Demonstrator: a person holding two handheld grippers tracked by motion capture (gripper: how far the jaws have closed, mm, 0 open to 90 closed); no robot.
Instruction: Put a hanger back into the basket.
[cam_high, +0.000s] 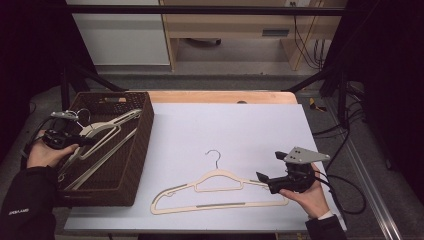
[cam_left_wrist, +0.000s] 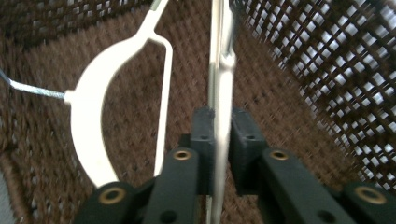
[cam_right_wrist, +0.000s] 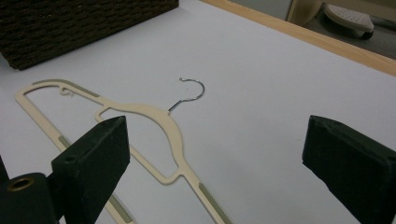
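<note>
In basket (cam_high: 142, 131): left hand-held gripper (cam_left_wrist: 219, 140) nipping hanger bar (cam_left_wrist: 223, 93) for stowing; right hand-held gripper (cam_right_wrist: 215, 154) wide open, empty, lined up on second hanger (cam_right_wrist: 163, 126) on table (cam_right_wrist: 261, 84).

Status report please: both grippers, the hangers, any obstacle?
Left gripper shut on hanger inside basket. Right gripper open beside table hanger. No obstacle seen.

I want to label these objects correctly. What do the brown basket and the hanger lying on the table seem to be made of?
The basket looks like woven wicker or rattan, matte dark brown, with an open lattice weave. The hanger seems to be smooth cream plastic with greyish strips, perhaps non-slip; its hook is thin shiny metal wire.
</note>
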